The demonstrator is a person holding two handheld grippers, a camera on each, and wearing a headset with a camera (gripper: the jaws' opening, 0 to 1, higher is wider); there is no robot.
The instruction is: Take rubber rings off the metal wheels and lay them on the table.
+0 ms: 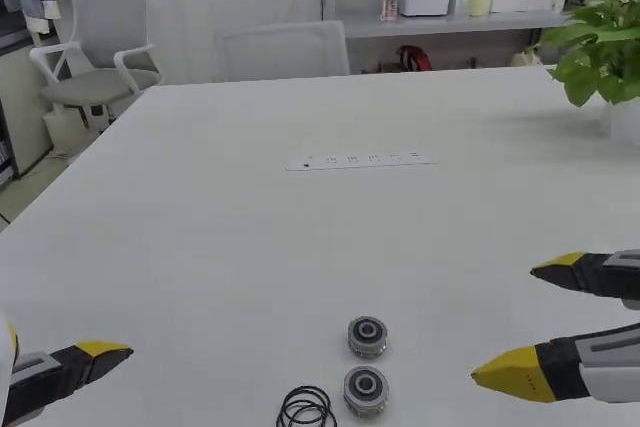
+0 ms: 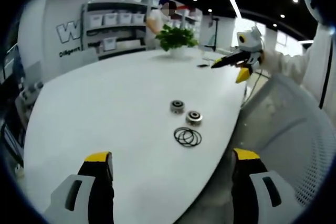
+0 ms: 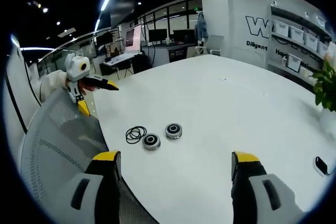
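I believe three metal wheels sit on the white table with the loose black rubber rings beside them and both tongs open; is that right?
Not quite: the head view shows two metal wheels, not three. The rest holds: the black rubber rings lie loose beside them on the white table, and the left tongs and right tongs are open.

Two wheels point(image 1: 367, 336), one ring pile point(image 1: 306, 409)

The white table point(image 1: 250, 237) carries two metal wheels point(image 1: 367, 336) close together. Loose black rubber rings point(image 1: 306, 408) lie just beside the nearer wheel point(image 1: 365, 390). A socket panel point(image 1: 360, 160) sits at mid-table, and a potted plant point(image 1: 600, 47) stands at the right edge.
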